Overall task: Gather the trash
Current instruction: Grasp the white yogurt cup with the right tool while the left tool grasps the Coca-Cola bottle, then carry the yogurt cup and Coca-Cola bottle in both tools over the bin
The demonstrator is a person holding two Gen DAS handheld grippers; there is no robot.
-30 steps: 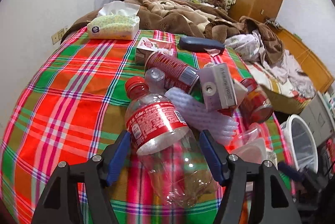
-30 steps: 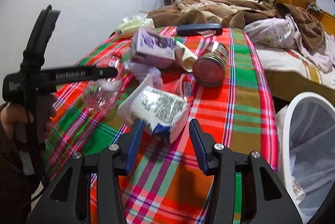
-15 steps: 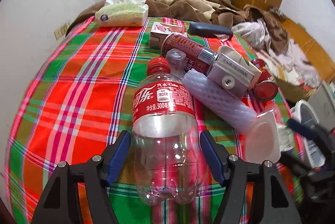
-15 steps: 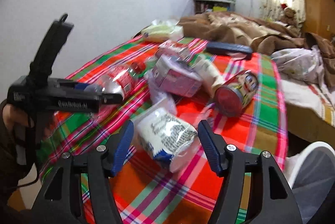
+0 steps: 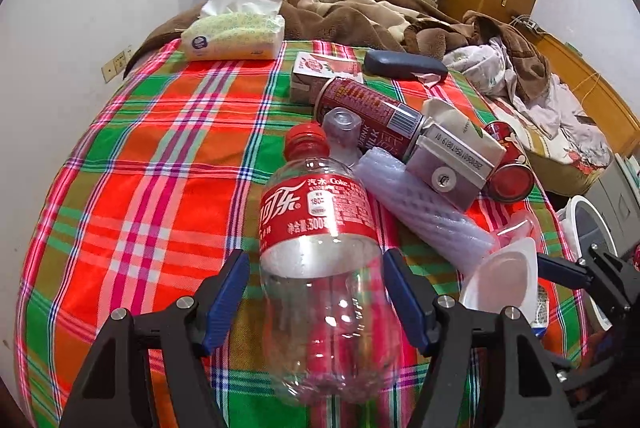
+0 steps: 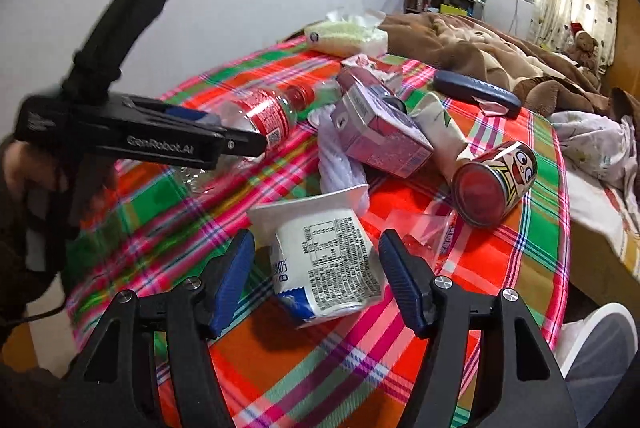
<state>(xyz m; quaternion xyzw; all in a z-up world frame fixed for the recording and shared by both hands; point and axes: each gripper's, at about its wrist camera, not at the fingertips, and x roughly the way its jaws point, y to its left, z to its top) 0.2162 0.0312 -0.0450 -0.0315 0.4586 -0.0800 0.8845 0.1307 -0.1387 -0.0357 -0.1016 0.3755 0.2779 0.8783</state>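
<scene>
Both grippers point steeply down over a table covered in a red, green and pink plaid cloth [image 5: 132, 195], each straddling one piece of trash. The left gripper [image 5: 316, 292] has a clear cola bottle [image 5: 320, 252] with a red label and red cap lying between its blue pads; the right pad looks to touch the bottle's wall while a thin gap shows at the left pad, so a true pinch cannot be told. In the right wrist view that gripper reaches in level from the left edge of the table, gripped by a hand [image 6: 16, 167] in a dark sleeve. The right gripper [image 6: 316, 276] has just been opening its jaws, and a crumpled white yogurt cup [image 6: 320, 260] lies on the cloth between the spread pads, with clear gaps on both sides. Just beyond the bottle and cup the rest of the trash is heaped mid-table: a red drink can [image 5: 368, 115], a purple milk carton [image 6: 380, 131], white foam netting [image 5: 420, 203] and a red cartoon-face can [image 6: 496, 183]. A white bin [image 5: 588, 236] stands off the table's right edge.
</scene>
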